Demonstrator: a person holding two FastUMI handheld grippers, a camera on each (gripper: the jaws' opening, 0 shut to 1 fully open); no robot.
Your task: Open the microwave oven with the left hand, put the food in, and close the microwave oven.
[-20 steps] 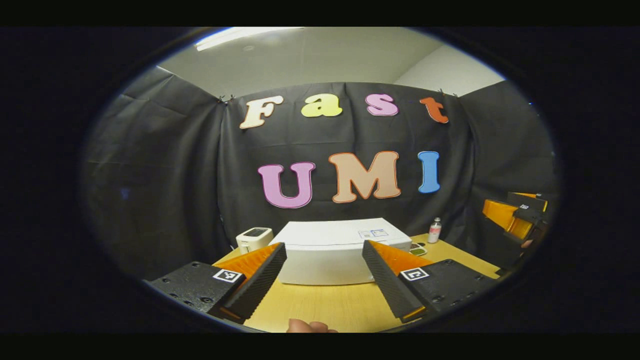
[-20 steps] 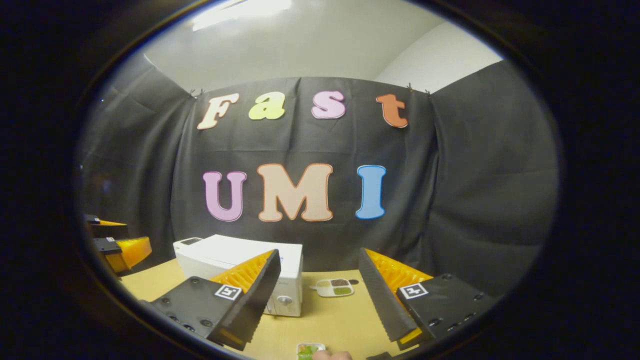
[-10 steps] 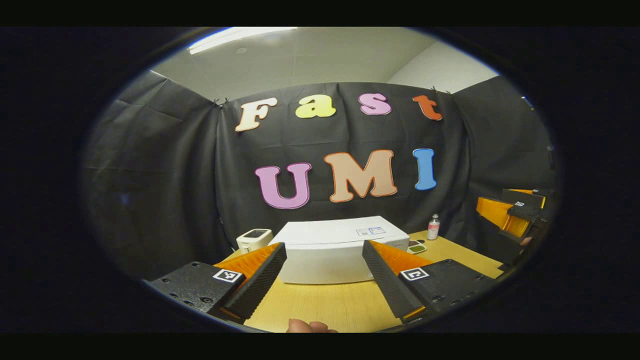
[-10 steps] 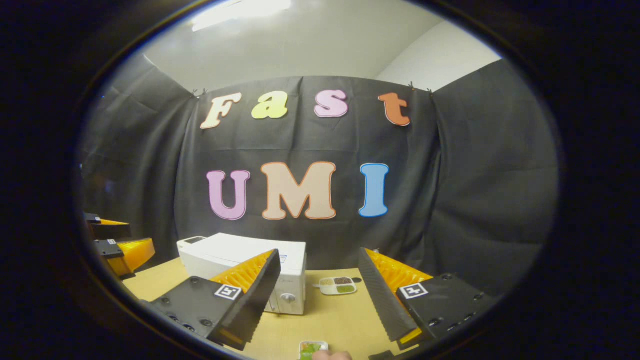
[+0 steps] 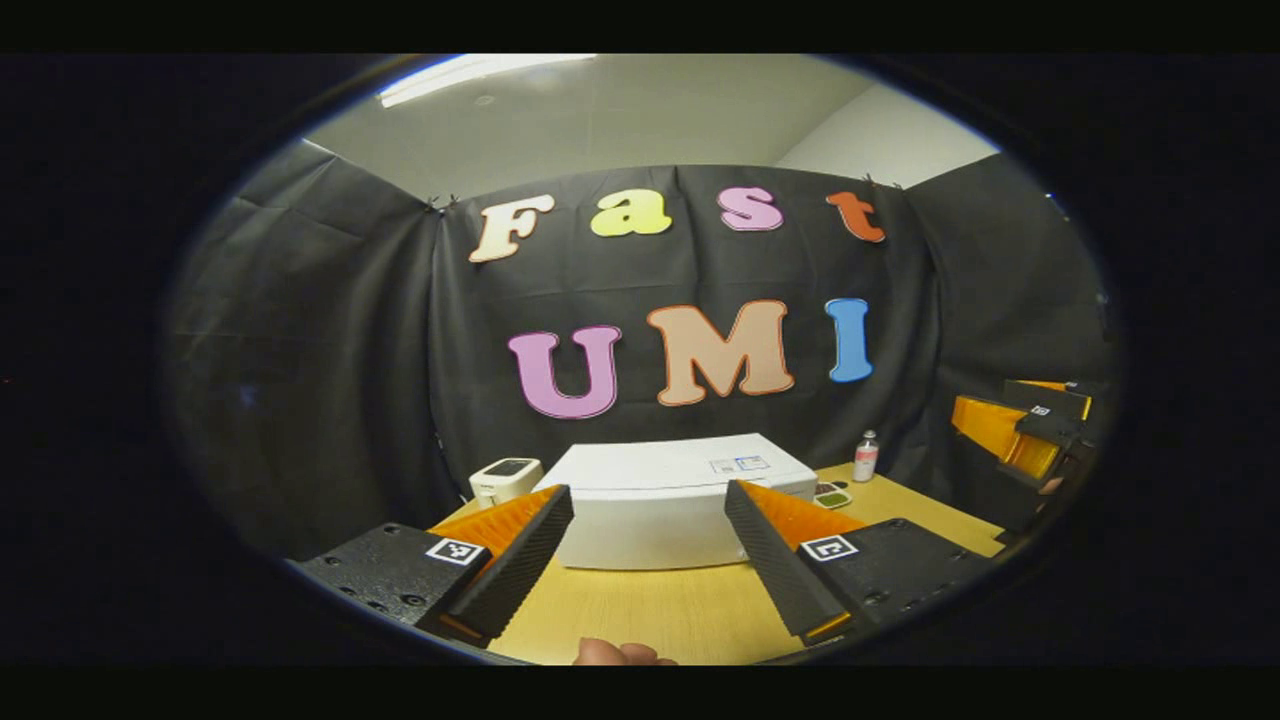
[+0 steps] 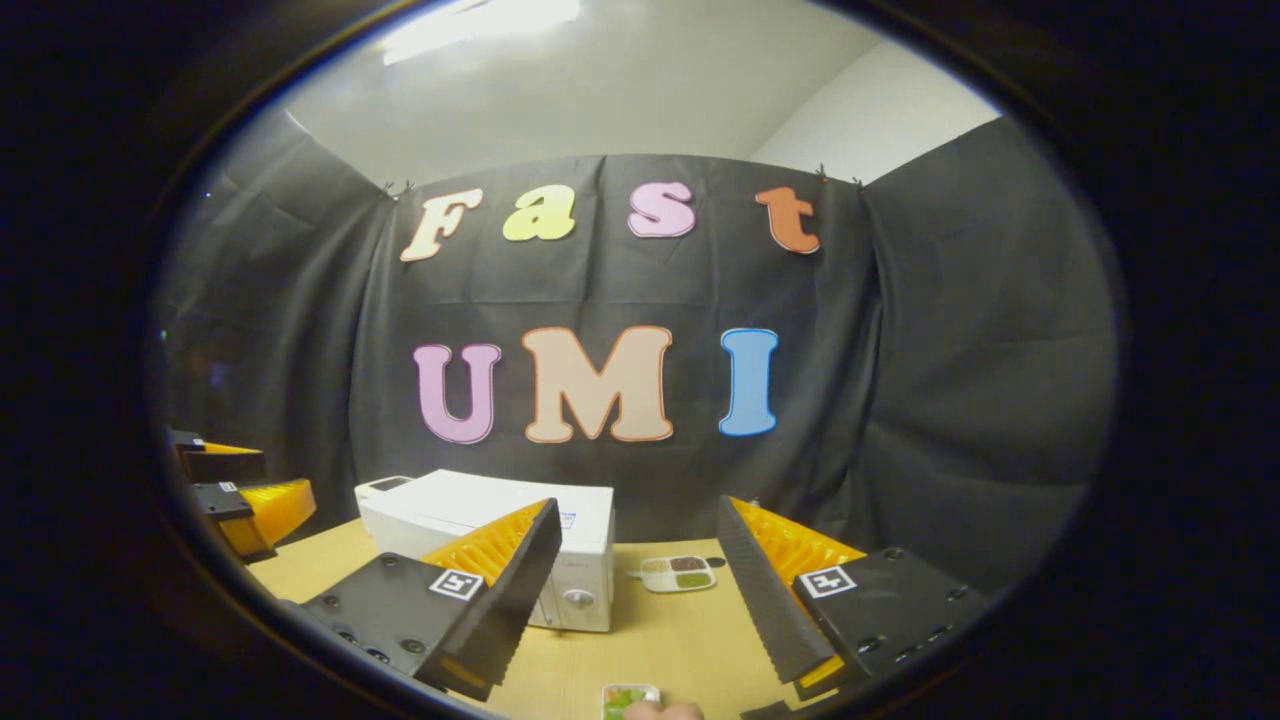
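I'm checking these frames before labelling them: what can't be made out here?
- Microwave oven door, left gripper view: faces away from the camera.
- Microwave front, right gripper view: largely hidden behind the right gripper's finger.
- Food container, right gripper view: cut off by the bottom edge.
- Divided tray, right gripper view: contents too small to identify.
- Bottle, left gripper view: label too small.

Table smooth pale wood; microwave white, matt.

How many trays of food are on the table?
2: a white divided tray lies right of the white microwave oven; a small white tray of green food sits nearest, partly cut off. Others may be hidden.
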